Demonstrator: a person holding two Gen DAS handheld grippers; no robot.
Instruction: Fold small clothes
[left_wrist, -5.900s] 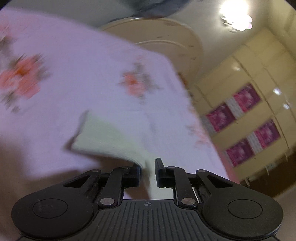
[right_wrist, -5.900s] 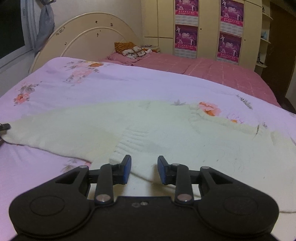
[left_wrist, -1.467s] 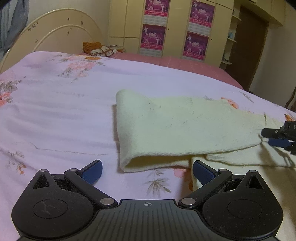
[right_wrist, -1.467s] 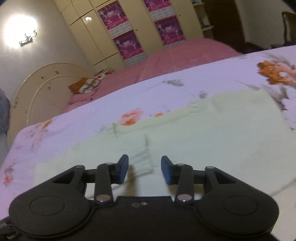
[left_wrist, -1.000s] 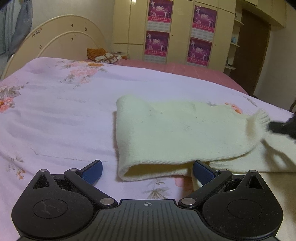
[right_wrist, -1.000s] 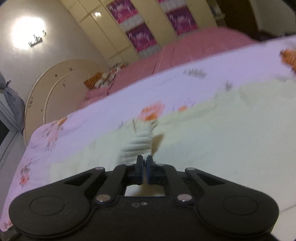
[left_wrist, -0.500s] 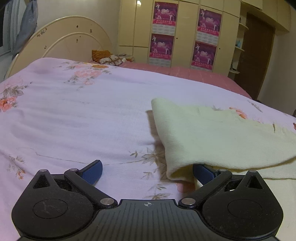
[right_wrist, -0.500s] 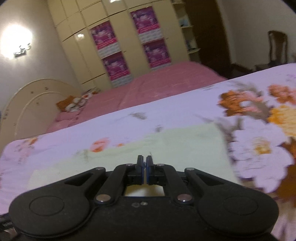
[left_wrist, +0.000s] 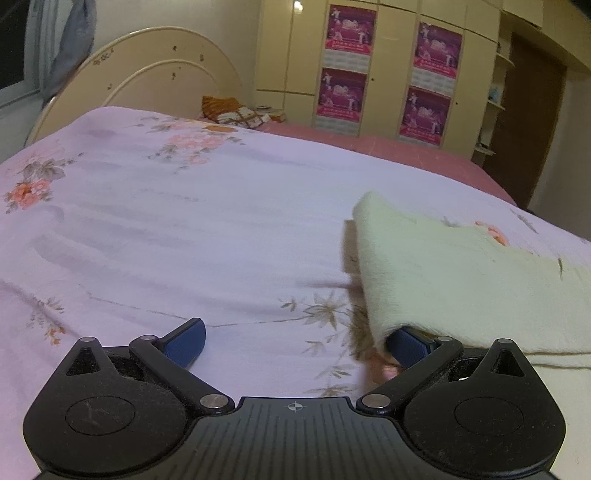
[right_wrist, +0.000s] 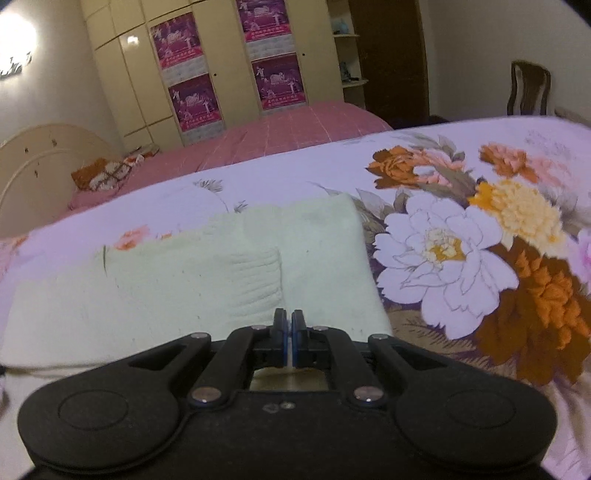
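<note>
A pale cream knitted sweater (left_wrist: 461, 280) lies folded on the lilac floral bedspread (left_wrist: 166, 229), at the right of the left wrist view. My left gripper (left_wrist: 295, 341) is open over bare bedspread. The tip of its right finger (left_wrist: 406, 345) sits under the sweater's near left fold. In the right wrist view the sweater (right_wrist: 166, 295) spreads ahead, with a ribbed sleeve cuff (right_wrist: 255, 284) laid across its body. My right gripper (right_wrist: 289, 321) is shut at the cuff's near edge, pinching the knit. The right hem ends beside large printed flowers (right_wrist: 443, 254).
Beyond lies a second bed with a pink cover (left_wrist: 406, 151) and a patterned pillow (left_wrist: 236, 110). A cream headboard (left_wrist: 147, 81) stands at the back left. Wardrobe doors with magenta posters (left_wrist: 347, 70) fill the far wall. A dark chair (right_wrist: 528, 88) stands at the right.
My right gripper closed on the sleeve cuff and carried it across to the right. The whole sweater slid right on the bedspread. The left gripper stayed open and in place.
</note>
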